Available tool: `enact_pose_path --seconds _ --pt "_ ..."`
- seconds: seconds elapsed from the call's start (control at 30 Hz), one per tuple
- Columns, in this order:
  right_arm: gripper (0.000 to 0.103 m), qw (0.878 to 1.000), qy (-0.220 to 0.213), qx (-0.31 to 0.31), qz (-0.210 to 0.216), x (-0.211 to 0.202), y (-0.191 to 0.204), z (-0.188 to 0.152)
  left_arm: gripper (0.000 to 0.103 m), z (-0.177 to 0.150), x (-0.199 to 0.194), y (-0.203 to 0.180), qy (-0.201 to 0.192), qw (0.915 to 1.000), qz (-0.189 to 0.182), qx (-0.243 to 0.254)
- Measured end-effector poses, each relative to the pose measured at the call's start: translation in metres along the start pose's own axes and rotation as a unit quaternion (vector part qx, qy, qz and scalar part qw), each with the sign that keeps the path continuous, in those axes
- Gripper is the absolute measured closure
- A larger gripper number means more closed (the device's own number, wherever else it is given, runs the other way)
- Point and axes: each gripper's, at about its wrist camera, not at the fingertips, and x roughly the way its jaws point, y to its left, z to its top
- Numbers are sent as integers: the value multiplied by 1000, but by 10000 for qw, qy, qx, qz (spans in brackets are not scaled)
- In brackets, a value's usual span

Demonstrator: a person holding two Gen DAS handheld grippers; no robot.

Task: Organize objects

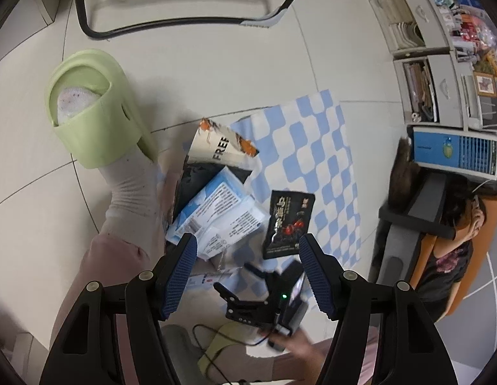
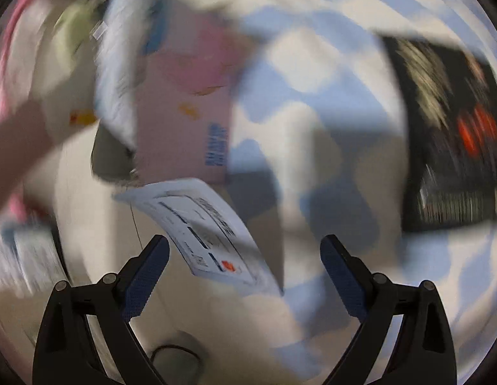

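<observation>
In the left wrist view my left gripper [image 1: 248, 250] is open and empty, held above a pile of packets: a black tea packet [image 1: 287, 224] on the blue-checked cloth [image 1: 309, 147], blue-white sachets [image 1: 216, 215] and a torn paper bag printed "FREE" [image 1: 216, 150]. My right gripper's body [image 1: 267, 301] shows below, held in a hand. The right wrist view is motion-blurred. There my right gripper [image 2: 245, 250] is open, with a white printed box [image 2: 210, 234] lying between and beyond its fingers, untouched. The black packet [image 2: 450, 141] is at right, a pink box [image 2: 187, 112] ahead.
A foot in a white sock and green slipper [image 1: 94, 112] rests left of the pile. A chair base [image 1: 184, 16] stands at the top. Drawers [image 1: 441, 73] and a seated person [image 1: 457, 240] are at right. A cable [image 1: 216, 346] lies on the floor.
</observation>
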Motion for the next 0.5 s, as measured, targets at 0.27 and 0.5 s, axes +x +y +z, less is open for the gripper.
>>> enact_pose_path --seconds 0.27,0.5 --pt "89 9890 885 -980 671 25 12 18 38 0 3 -1 162 9998 66 -44" --pt "102 9738 1283 -1493 1136 -1 38 -2 38 -5 3 -6 250 9997 -39 53"
